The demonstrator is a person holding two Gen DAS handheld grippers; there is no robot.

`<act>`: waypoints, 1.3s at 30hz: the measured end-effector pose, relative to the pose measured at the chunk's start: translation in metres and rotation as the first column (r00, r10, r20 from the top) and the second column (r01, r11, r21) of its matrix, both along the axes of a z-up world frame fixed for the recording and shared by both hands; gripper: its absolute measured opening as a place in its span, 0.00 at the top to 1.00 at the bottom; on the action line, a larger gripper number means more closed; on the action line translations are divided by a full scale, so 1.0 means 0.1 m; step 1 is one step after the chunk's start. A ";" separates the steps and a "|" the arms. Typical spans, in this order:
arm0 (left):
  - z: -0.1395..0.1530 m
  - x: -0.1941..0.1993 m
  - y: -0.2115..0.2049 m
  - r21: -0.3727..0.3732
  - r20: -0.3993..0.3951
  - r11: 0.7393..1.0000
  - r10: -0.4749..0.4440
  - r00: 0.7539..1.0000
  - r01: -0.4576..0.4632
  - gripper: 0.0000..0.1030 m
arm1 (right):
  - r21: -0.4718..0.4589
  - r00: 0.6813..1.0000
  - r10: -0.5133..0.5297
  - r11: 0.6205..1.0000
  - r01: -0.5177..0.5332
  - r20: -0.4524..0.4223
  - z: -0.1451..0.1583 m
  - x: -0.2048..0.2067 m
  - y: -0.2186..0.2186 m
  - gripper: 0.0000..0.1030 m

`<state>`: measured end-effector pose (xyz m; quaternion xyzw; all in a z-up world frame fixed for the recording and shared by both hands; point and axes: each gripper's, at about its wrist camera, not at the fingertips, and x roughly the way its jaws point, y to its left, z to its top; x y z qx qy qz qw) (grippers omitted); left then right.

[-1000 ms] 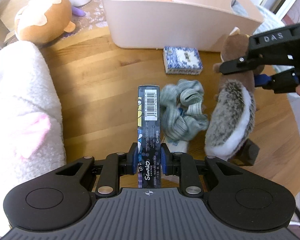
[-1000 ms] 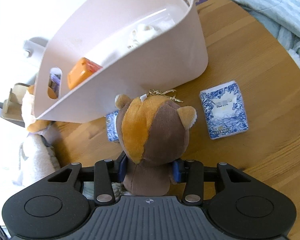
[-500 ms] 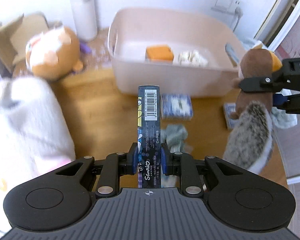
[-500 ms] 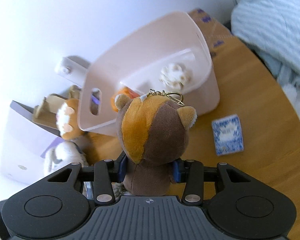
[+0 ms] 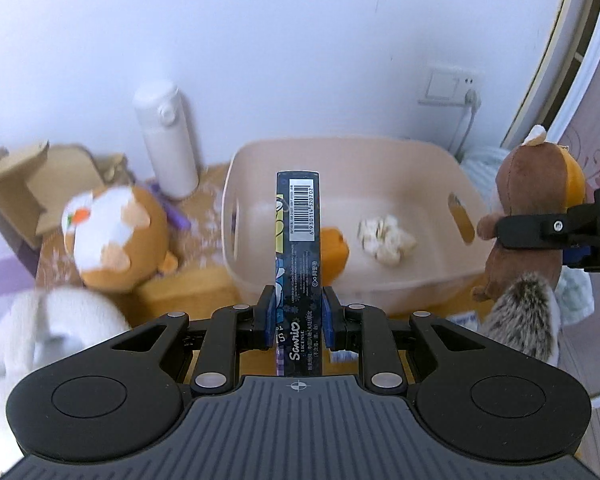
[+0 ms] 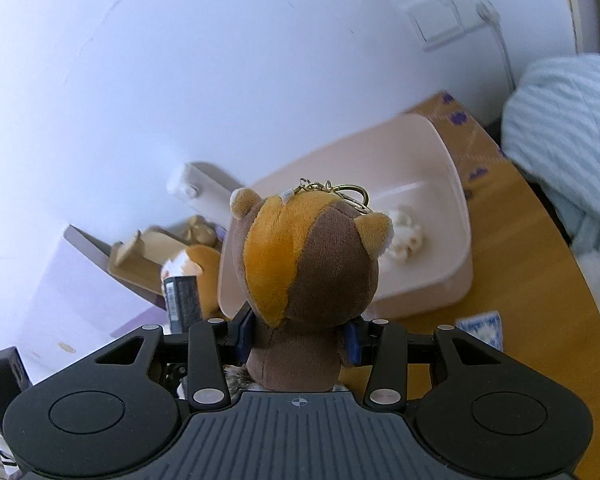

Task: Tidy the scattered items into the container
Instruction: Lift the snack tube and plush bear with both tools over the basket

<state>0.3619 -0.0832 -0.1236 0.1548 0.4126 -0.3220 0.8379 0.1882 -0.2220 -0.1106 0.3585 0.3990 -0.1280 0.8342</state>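
Note:
My left gripper (image 5: pixel 298 316) is shut on a dark flat Sanrio box (image 5: pixel 298 240) held upright, above the table and short of the pale pink bin (image 5: pixel 352 152). My right gripper (image 6: pixel 300 334) is shut on a brown and orange squirrel plush (image 6: pixel 304 272) with a gold key ring, held in the air near the bin (image 6: pixel 452 184). The plush also shows in the left wrist view (image 5: pixel 536 208), at the bin's right end. Inside the bin lie an orange block (image 5: pixel 334 250) and a cream crumpled item (image 5: pixel 386 240).
A white bottle (image 5: pixel 166 140), a cardboard box (image 5: pixel 40 192) and a round orange plush (image 5: pixel 116 236) stand left of the bin. A white fluffy toy (image 5: pixel 48 332) lies at the near left. A blue-patterned packet (image 6: pixel 482 330) lies on the wooden table. Striped bedding (image 6: pixel 568 128) is at the right.
Both grippers have risen and tilted up with their loads. The bin now sits lower and farther in both views, and the socks and packets on the table have dropped out of the left view.

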 end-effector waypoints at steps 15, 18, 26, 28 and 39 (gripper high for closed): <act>0.02 0.53 -0.64 -0.010 0.051 0.999 -0.042 0.998 0.042 0.78 | -0.067 0.992 -0.122 0.990 0.125 0.044 0.10 0.51 -0.44 0.60; -0.08 0.64 -0.79 0.016 0.053 0.998 -0.059 0.997 0.059 0.78 | -0.069 0.987 -0.152 0.986 0.155 0.044 0.05 0.60 -0.55 0.60; -0.49 0.85 -1.06 0.115 0.027 0.989 -0.095 0.995 0.092 0.78 | -0.061 0.967 -0.255 0.965 0.254 -0.004 -0.30 0.76 -0.81 0.60; -0.60 0.87 -1.09 0.135 0.008 0.986 -0.102 0.995 0.100 0.78 | -0.047 0.960 -0.278 0.960 0.276 -0.026 -0.42 0.76 -0.85 0.60; -0.77 0.87 -1.15 0.171 -0.018 0.978 -0.117 0.993 0.118 0.76 | -0.030 0.938 -0.336 0.942 0.334 -0.091 -0.70 0.73 -0.91 0.59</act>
